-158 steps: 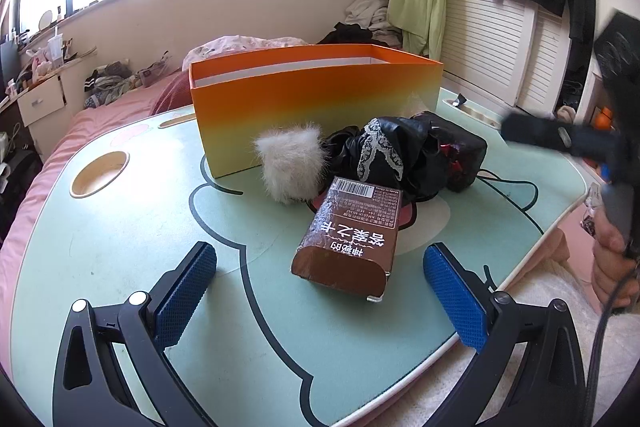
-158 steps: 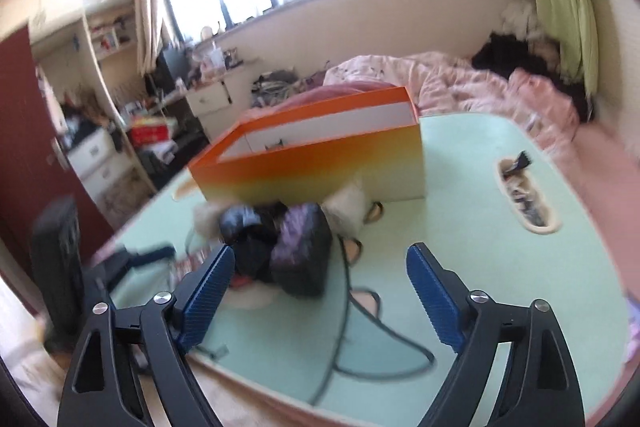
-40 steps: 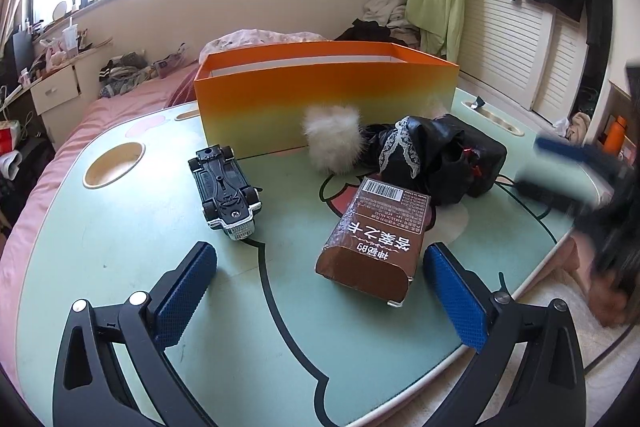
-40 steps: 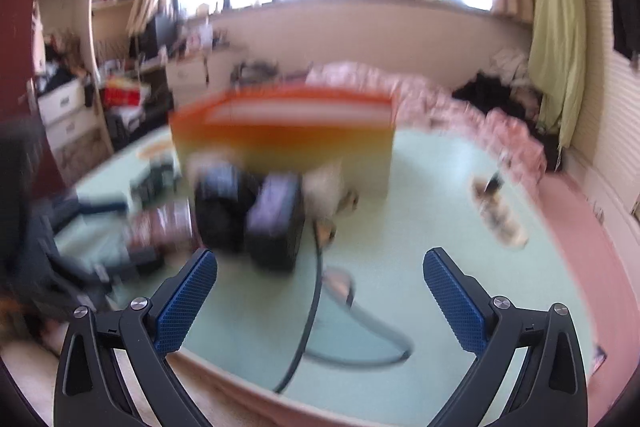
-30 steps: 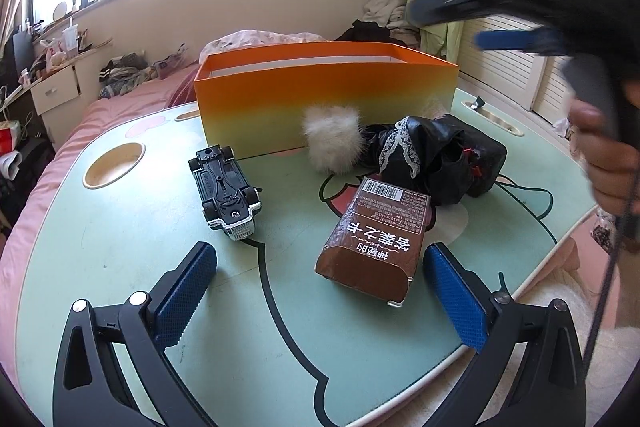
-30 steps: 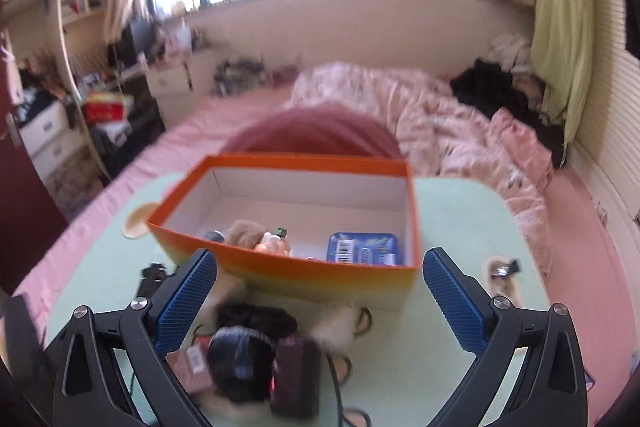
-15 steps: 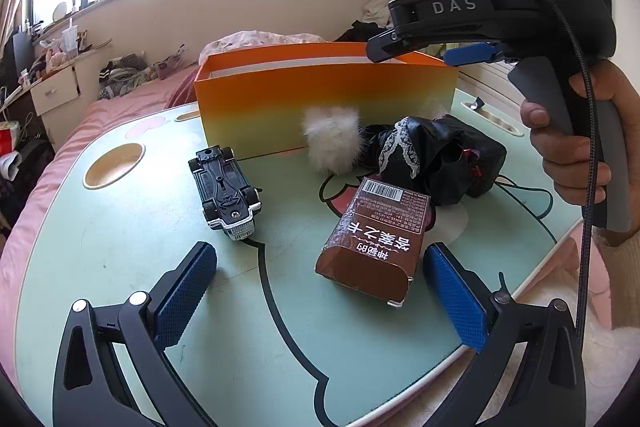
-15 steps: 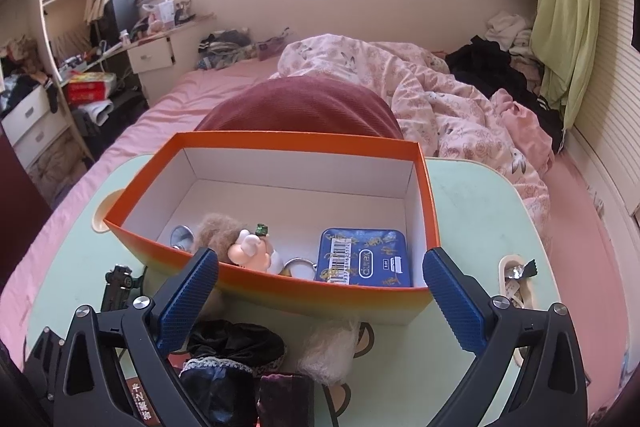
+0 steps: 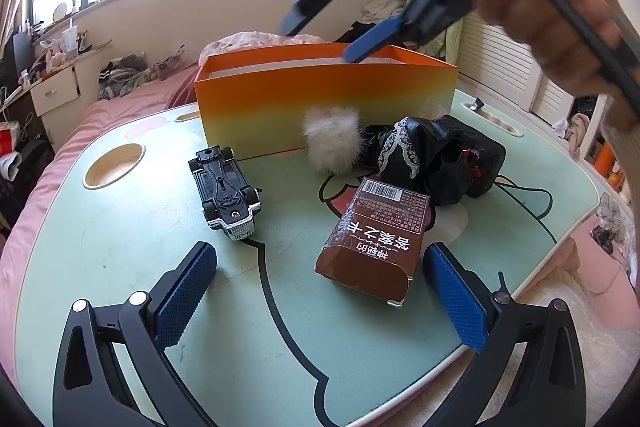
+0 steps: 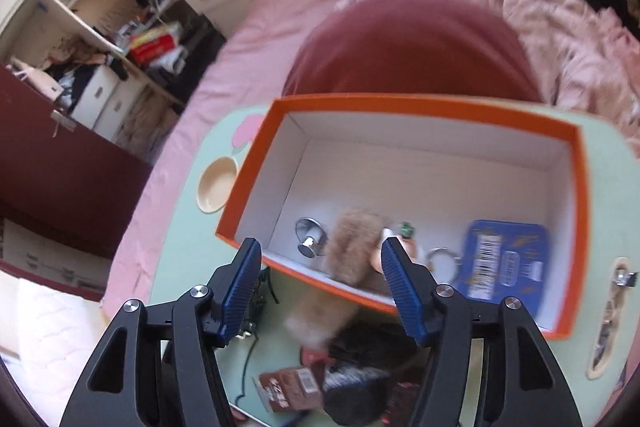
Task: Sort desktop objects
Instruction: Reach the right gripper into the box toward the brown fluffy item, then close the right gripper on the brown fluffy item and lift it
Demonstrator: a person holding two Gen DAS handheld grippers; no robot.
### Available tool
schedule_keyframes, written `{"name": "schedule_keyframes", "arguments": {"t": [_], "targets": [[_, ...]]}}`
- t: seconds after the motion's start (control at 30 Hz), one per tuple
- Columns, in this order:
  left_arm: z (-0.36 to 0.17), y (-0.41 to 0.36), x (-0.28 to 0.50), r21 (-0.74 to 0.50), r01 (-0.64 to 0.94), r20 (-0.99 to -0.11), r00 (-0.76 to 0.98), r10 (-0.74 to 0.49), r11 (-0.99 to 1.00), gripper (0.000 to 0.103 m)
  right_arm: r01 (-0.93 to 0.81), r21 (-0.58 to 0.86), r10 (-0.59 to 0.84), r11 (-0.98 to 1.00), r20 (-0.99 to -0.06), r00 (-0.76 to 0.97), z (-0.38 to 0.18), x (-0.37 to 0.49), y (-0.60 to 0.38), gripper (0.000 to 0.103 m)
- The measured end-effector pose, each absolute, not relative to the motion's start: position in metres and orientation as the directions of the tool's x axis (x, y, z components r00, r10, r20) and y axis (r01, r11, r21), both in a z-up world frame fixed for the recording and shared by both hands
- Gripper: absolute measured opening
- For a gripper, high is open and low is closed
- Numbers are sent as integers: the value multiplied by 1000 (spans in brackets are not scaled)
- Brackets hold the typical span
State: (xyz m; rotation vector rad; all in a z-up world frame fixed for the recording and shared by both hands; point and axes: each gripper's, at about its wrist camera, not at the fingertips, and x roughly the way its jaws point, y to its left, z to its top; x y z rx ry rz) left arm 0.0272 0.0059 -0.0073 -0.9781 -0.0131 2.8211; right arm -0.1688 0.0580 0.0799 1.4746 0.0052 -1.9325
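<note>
The right gripper (image 10: 321, 263) hangs above the near wall of the orange box (image 9: 326, 95), tilted steeply down into it. Its jaws are closing, about half apart, and nothing is gripped between them: the things seen in the gap lie on the box floor well below the pads. In the left wrist view the same tool shows blurred above the box rim, held by a hand (image 9: 560, 23) at the top right.

Inside the box, along its near wall, lie a small metal bell (image 10: 309, 235), a brown furry toy (image 10: 352, 247), a key ring (image 10: 442, 257) and a blue tin (image 10: 506, 259) towards the right end (the far half of the floor shows only white card).

The left gripper (image 9: 320, 291) rests low over the near edge of the table (image 9: 100, 239), its jaws wide with nothing in them. The box stands at the far edge of the table. Between the box and the left gripper lie the things not yet sorted: a black toy car (image 9: 226, 187) on its roof left of the middle, a white fur pompom (image 9: 332, 139) touching the box's front wall, a heap of black lace fabric (image 9: 424, 151) just right of it, a dark case (image 9: 484, 155) beside that, and a brown carton (image 9: 378, 235) nearest, just inside the right pad.
</note>
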Motion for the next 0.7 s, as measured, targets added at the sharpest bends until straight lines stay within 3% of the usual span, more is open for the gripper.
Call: {"name": "schedule_keyframes", "arguments": {"t": [0.23, 0.3, 0.4, 0.43, 0.5, 0.53, 0.6, 0.7], "targets": [[-7, 7, 27, -59, -142, -614, -775, 148, -988, 103, 535, 266, -343, -802, -938, -47, 49, -182, 5, 66], [-8, 7, 27, -60, -142, -615, -774, 149, -988, 103, 551, 217, -291, -806, -955, -49, 35, -185, -5, 83], [-6, 8, 27, -61, -143, -615, -774, 150, -988, 103, 560, 113, -219, -821, -968, -126, 24, -191, -11, 85], [-6, 8, 27, -63, -143, -614, -774, 152, -988, 103, 553, 117, -228, -825, -964, -136, 25, -192, -9, 82], [-4, 9, 28, -63, -143, -613, -775, 152, -988, 103, 546, 148, -267, -825, -953, -145, 29, -192, -3, 58], [-4, 9, 28, -63, -143, -613, -775, 151, -988, 103, 540, 188, -296, -820, -948, -119, 31, -191, 1, 33], [-3, 10, 28, -62, -143, -613, -776, 150, -988, 103, 531, 221, -315, -818, -944, -93, 33, -191, 8, 24], [-3, 10, 27, -62, -143, -613, -776, 150, -988, 103, 524, 213, -328, -825, -935, -137, 42, -191, 21, 21]]}}
